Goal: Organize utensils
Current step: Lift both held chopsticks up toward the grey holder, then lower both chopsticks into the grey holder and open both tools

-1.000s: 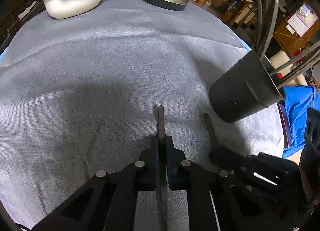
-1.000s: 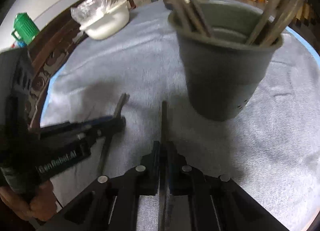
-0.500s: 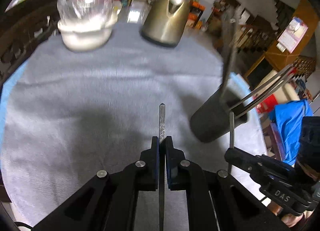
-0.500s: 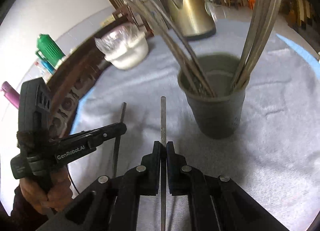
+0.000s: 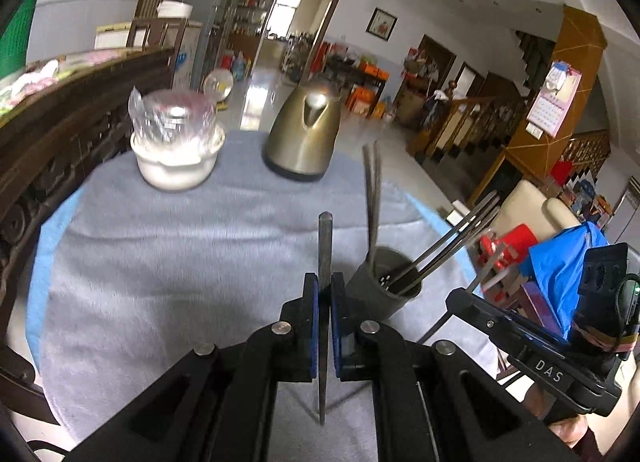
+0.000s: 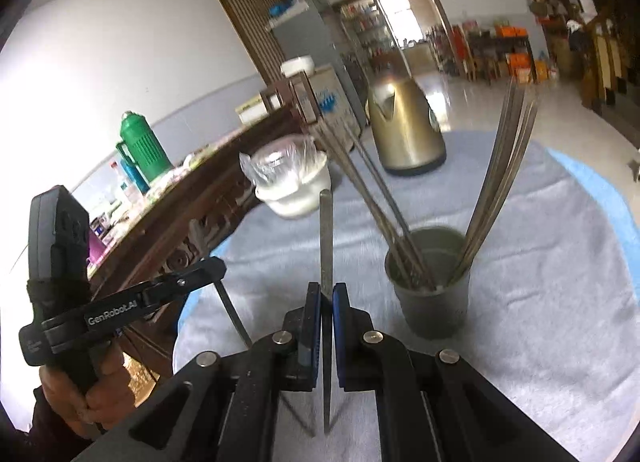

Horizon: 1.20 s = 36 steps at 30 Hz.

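Hidden or unclear: we cannot see either held chopstick's lower end, which runs out of sight behind the tool bodies. The contents of the plastic-wrapped white bowl (image 5: 176, 158) are blurred. The person shows only as a hand (image 6: 84, 394) gripping the handle.

Left tool (image 5: 325, 294): pads closed tight on one slim metal chopstick (image 5: 325, 246), which stands up past the fingertips, above the grey-clothed desk (image 5: 160, 262).

Right tool (image 6: 326, 302): likewise clamped on a second metal chopstick (image 6: 326, 238), raised over the desk, just left of the holder.

Utensil holder (image 6: 434, 294): dark cylindrical cup, upright on the cloth at the desk's near right side. We count two fans of long metal chopsticks (image 6: 500, 182) leaning out of it, one bundle to each side; the exact number is hard to make out.

Also on the desk: a brass-coloured kettle (image 5: 306, 134) at the far edge, beside the bowl, well apart from the holder.
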Each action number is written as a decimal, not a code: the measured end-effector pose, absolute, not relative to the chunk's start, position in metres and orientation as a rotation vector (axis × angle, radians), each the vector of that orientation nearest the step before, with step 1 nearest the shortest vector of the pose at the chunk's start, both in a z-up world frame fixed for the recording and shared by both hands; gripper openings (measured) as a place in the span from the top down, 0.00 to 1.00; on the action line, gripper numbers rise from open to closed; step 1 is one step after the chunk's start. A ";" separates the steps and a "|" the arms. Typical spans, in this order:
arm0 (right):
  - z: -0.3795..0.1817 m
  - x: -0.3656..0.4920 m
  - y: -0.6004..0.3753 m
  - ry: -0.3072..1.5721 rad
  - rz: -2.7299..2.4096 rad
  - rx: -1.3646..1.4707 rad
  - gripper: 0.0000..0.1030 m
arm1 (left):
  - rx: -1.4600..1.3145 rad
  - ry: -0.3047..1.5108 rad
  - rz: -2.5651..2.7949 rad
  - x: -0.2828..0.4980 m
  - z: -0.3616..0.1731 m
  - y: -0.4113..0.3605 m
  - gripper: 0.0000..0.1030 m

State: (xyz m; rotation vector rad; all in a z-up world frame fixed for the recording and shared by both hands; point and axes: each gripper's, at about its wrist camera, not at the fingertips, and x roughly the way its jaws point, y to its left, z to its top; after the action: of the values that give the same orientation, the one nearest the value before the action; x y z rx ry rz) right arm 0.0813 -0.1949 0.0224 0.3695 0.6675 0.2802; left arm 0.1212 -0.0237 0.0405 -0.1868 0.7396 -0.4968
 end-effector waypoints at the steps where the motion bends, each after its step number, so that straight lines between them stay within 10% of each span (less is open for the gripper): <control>1: 0.027 0.080 -0.197 0.651 0.277 0.376 0.94 | -0.188 0.727 -0.496 0.119 0.045 -0.024 0.94; 36: 0.134 0.091 -0.250 0.336 0.030 0.255 0.94 | -0.136 0.412 -0.492 0.148 0.140 -0.115 0.94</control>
State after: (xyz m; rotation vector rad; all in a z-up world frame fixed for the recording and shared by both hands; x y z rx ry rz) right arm 0.0915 -0.2500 0.1337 0.2555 0.3357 0.0300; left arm 0.1481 -0.1150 0.1397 -0.1360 0.4117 -0.4918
